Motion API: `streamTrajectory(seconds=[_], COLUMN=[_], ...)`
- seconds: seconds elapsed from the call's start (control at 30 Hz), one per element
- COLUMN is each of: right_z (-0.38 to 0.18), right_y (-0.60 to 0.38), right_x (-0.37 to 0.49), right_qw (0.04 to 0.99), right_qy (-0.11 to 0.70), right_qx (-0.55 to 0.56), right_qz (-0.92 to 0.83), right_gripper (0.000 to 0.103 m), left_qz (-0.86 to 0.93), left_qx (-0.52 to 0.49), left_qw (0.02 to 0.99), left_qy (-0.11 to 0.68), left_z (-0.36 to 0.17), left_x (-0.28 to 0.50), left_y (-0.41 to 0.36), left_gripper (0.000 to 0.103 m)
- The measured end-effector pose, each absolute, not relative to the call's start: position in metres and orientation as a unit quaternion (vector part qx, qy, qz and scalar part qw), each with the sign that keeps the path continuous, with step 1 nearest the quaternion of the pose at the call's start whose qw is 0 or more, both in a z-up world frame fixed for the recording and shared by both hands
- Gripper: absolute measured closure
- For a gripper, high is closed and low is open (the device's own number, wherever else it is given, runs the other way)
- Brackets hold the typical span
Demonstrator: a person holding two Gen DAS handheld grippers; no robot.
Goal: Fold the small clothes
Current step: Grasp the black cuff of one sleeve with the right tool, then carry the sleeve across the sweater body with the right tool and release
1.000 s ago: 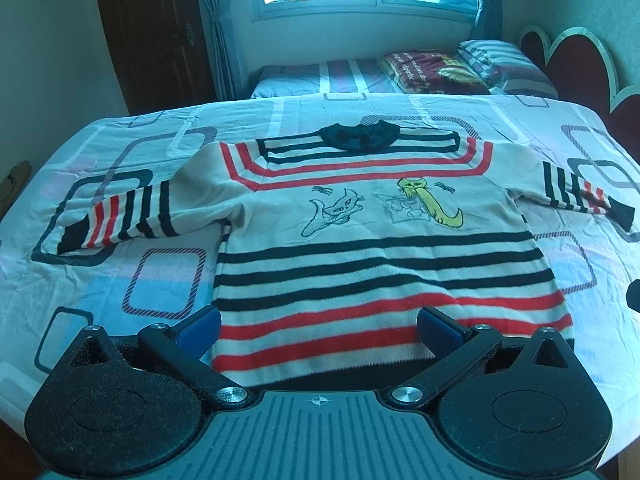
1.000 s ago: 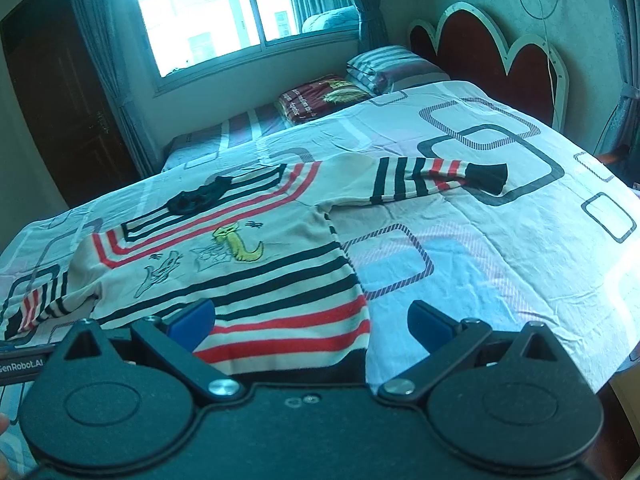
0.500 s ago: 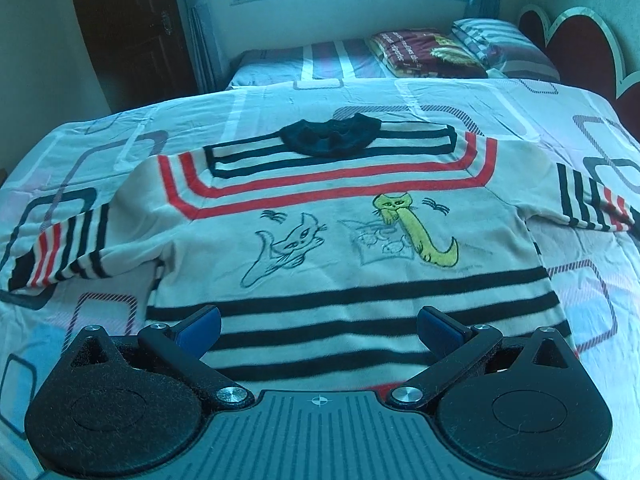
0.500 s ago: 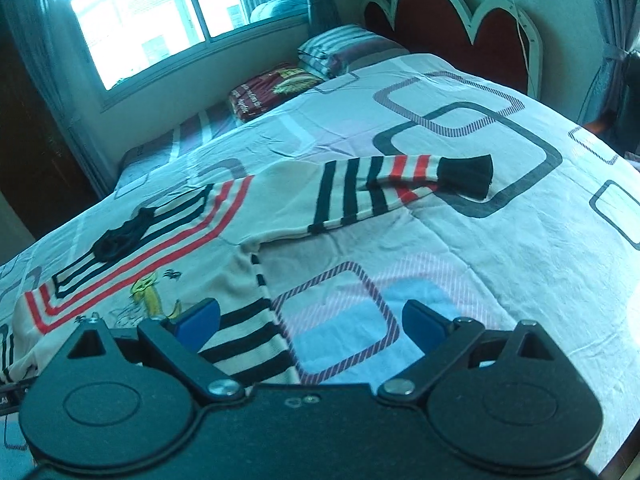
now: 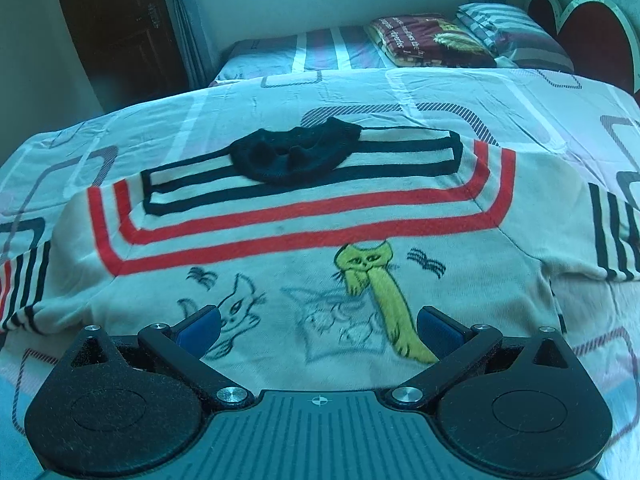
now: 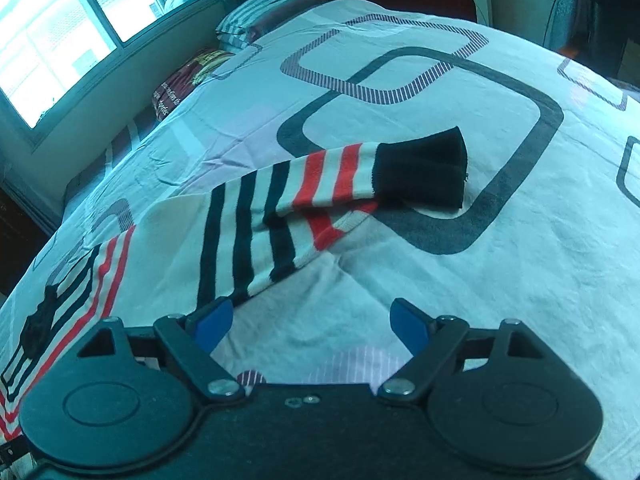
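Observation:
A small cream sweater (image 5: 280, 208) with red and black stripes, a black collar (image 5: 294, 154) and cat drawings lies flat, front up, on the bed. My left gripper (image 5: 318, 326) is open and empty, low over the chest drawings. In the right wrist view the sweater's right sleeve (image 6: 288, 204) lies stretched out, its black cuff (image 6: 422, 172) folded partly over. My right gripper (image 6: 312, 322) is open and empty, just short of the sleeve, over bare sheet.
The bed sheet (image 6: 480, 260) is white with rounded-square patterns. Folded blankets and pillows (image 5: 432, 40) lie on a second bed by the window. A dark red headboard (image 5: 592, 32) stands at the right. A dark door (image 5: 116, 24) is at the far left.
Both grippers moved forward and lower. The left went from the hem up over the chest. The right swung right from the hem toward the right sleeve. Both stayed open.

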State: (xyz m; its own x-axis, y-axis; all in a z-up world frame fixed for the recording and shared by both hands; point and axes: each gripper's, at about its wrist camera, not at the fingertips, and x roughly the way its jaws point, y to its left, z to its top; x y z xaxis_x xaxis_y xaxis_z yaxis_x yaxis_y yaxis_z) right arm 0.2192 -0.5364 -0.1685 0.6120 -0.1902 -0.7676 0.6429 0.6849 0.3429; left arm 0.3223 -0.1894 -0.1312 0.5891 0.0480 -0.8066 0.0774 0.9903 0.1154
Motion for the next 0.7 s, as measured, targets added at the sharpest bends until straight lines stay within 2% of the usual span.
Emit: streamTrajectory(seconds=[0.13, 0.3, 0.37, 0.4, 0.43, 0.5, 0.53, 0.7], right_z=[-0.187, -0.191, -0.191, -0.193, -0.195, -0.199, -0.199, -0.178], right_y=[-0.565, -0.589, -0.597, -0.601, -0.604, -0.611, -0.612, -0.588], right_x=[0.234, 0.245, 0.25, 0.253, 0.254, 0.252, 0.252, 0.257], right_qw=[0.824, 0.82, 0.821, 0.82, 0.816, 0.812, 0.814, 0.862], right_qy=[0.358, 0.317, 0.303, 0.299, 0.299, 0.288, 0.287, 0.262], right_qx=[0.361, 0.401, 0.402, 0.403, 0.408, 0.419, 0.415, 0.344], right_qz=[-0.25, -0.26, -0.271, -0.274, -0.279, -0.288, -0.288, -0.266], right_gripper=[0.024, 0.025, 0.029, 0.044, 0.063, 0.075, 0.079, 0.086], left_qz=[-0.008, -0.007, -0.006, -0.006, -0.006, -0.007, -0.01, -0.012], left_qx=[0.071, 0.071, 0.068, 0.067, 0.065, 0.059, 0.057, 0.046], left_qw=[0.885, 0.88, 0.879, 0.878, 0.877, 0.877, 0.877, 0.879], left_qy=[0.461, 0.47, 0.473, 0.474, 0.476, 0.477, 0.476, 0.475], left_z=[-0.142, -0.151, -0.153, -0.155, -0.156, -0.157, -0.158, -0.159], left_x=[0.341, 0.356, 0.359, 0.361, 0.363, 0.365, 0.366, 0.369], left_y=[-0.203, -0.21, -0.211, -0.211, -0.211, -0.21, -0.21, -0.2], left_gripper=[0.0, 0.0, 0.0, 0.0, 0.0, 0.0, 0.0, 0.0])
